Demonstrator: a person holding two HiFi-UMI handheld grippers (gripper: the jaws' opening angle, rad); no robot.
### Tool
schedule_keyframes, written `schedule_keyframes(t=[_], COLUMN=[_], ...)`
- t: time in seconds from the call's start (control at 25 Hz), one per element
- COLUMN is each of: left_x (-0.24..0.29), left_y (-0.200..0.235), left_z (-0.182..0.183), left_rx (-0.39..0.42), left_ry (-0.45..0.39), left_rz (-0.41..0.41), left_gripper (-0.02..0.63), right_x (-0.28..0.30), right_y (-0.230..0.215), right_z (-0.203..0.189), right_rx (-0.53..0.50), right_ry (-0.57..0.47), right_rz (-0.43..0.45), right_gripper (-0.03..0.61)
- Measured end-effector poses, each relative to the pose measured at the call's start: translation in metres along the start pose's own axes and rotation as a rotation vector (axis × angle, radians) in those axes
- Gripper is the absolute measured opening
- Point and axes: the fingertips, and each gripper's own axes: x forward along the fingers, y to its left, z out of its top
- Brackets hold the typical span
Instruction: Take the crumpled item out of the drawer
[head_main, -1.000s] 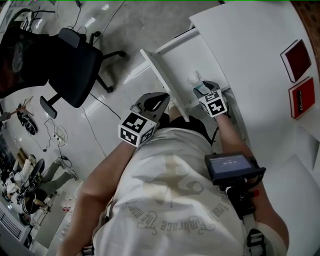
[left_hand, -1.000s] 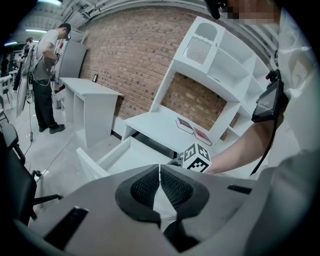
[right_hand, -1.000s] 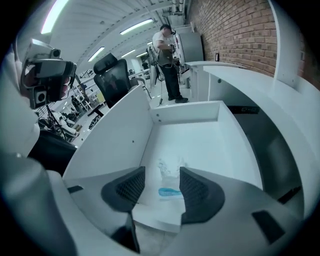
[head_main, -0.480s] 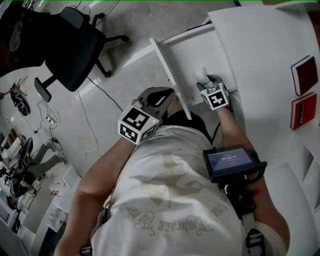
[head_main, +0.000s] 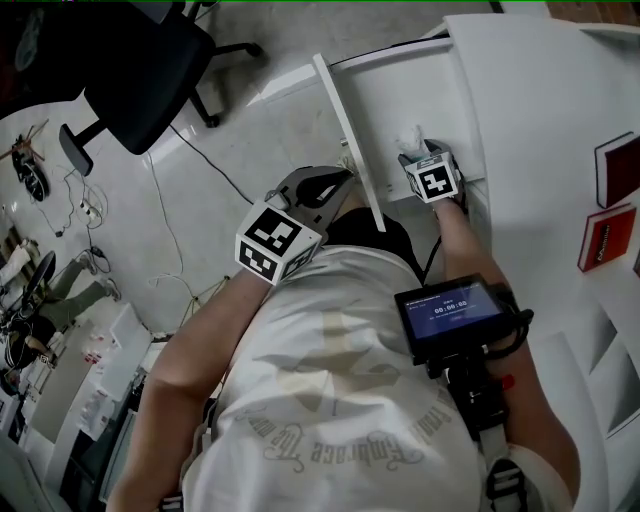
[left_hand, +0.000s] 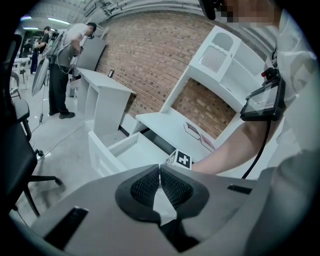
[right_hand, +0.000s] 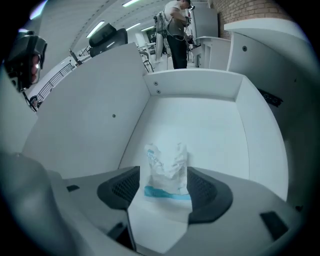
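A crumpled white packet with a blue band stands on the floor of the open white drawer. My right gripper is down in the drawer with the packet between its two pads. Its jaws are opening, and the pads do not visibly press on the packet. From the head view the packet pokes out just beyond the right gripper. My left gripper hangs outside the drawer's front panel. It is shut and holds nothing.
A black office chair stands on the floor left of the drawer, with cables beside it. Two red books lie on the white desk top at the right. A person stands far off by another white desk.
The head view has drifted, so the drawer sits higher and further right in the picture. My right gripper stays at the packet in the drawer; the left stays outside the front panel.
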Motion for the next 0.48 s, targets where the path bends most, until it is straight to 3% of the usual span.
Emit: schedule_keyframes(t=[0.48], left_x=[-0.011], left_y=[0.007], left_z=[-0.017], left_rx=[-0.061], left_ry=[0.008], left_rz=[0.044], left_gripper=[0.028], right_x=[0.021], right_y=[-0.01], right_z=[-0.005], right_rx=[-0.039], right_ry=[0.069], right_rz=[-0.011], right_gripper=[0.285])
